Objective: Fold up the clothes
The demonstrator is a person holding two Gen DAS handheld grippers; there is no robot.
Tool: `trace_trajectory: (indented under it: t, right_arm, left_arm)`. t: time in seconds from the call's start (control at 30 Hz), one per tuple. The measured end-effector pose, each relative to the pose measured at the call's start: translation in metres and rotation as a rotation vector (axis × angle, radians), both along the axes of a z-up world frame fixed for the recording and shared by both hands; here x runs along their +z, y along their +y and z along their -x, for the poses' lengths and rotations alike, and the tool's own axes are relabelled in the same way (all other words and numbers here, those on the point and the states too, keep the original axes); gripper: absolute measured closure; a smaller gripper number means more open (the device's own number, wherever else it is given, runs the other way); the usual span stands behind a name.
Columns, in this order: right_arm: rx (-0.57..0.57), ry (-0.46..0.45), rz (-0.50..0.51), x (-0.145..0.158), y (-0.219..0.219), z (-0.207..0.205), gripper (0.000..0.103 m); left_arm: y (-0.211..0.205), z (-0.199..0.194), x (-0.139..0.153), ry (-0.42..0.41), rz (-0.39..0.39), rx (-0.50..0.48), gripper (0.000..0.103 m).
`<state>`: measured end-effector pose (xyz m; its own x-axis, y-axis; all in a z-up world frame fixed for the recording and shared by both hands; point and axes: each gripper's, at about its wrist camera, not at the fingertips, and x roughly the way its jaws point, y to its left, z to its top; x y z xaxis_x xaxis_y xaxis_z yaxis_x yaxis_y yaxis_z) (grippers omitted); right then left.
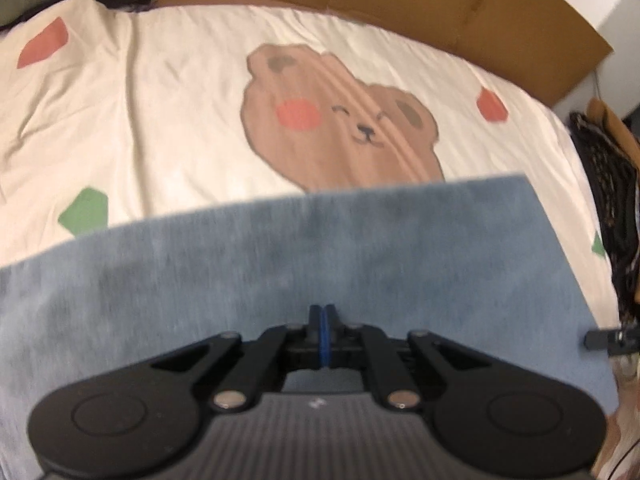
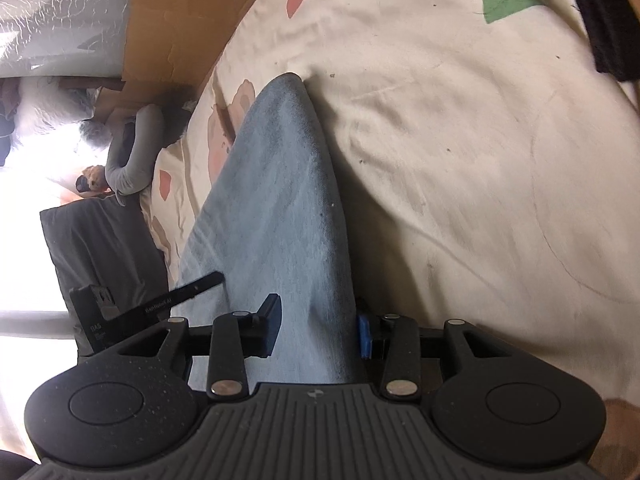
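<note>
**A:** left gripper (image 1: 324, 322) has its blue-edged pads pressed fully together, looks like it's pinching an edge of the soft blue-grey knit garment (image 1: 304, 264) to carry the fold over? can't see cloth between them tbh.

**B:** yeah. right gripper (image 2: 318, 328) is parted, the same fabric bunched in a ridge between the pads, seemingly loose. Garment's lying on the cream bear-print cotton bedsheet (image 1: 160, 120), brown cardboard (image 1: 520, 20) behind.

Matt blue cloth garment (image 1: 320, 248) lies on a creased cotton-like sheet (image 1: 160, 120).
</note>
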<state>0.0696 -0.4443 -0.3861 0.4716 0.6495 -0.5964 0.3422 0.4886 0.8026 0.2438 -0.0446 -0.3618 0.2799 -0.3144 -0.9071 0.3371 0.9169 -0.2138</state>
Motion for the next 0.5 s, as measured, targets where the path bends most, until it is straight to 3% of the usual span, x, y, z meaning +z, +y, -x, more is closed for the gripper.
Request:
trace_trajectory:
  t: [0.17, 0.33, 0.5]
  right_arm:
    - [0.001, -0.021, 0.018, 0.003, 0.000, -0.009, 0.063]
    - [-0.007, -0.025, 0.028, 0.002, 0.001, -0.014, 0.063]
    - [-0.017, -0.025, 0.034, 0.002, 0.001, -0.017, 0.063]
  left_arm:
    - [-0.006, -0.020, 0.007, -0.061, -0.004, 0.035, 0.101]
    - [-0.009, -0.026, 0.003, -0.057, -0.005, 0.039, 0.101]
    - [-0.004, -0.006, 0.000, -0.010, 0.021, 0.032, 0.101]
